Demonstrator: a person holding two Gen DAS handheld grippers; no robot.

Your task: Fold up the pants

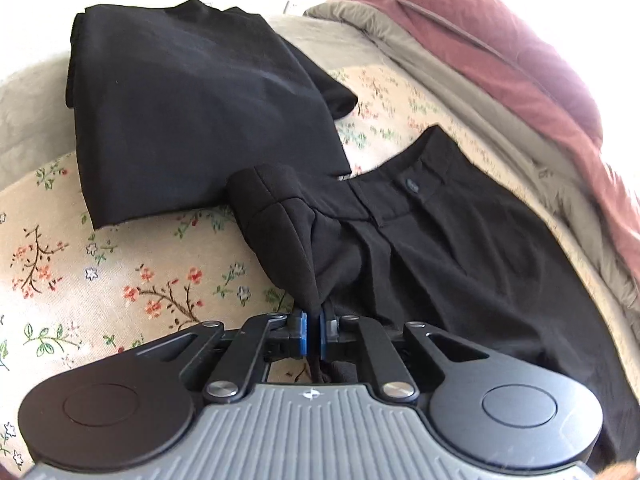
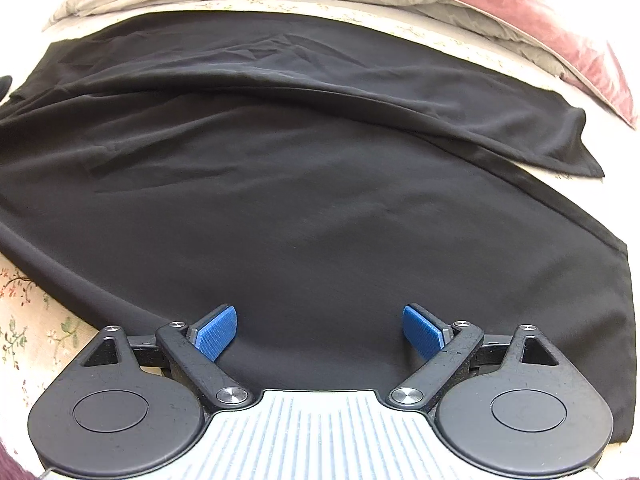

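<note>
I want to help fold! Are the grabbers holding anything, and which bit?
The left hand-held gripper pinches the black pants by a bunched-up bit of cloth at the waist. The right hand-held gripper holds nothing.

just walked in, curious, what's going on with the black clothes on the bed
A person with a handheld gripper in each hand is folding black pants on a floral bedsheet. The left gripper is pinched shut on the waistband corner, lifting it. The right gripper hovers open over the spread legs, gripping nothing. An already folded black garment lies beside the waistband.
</note>
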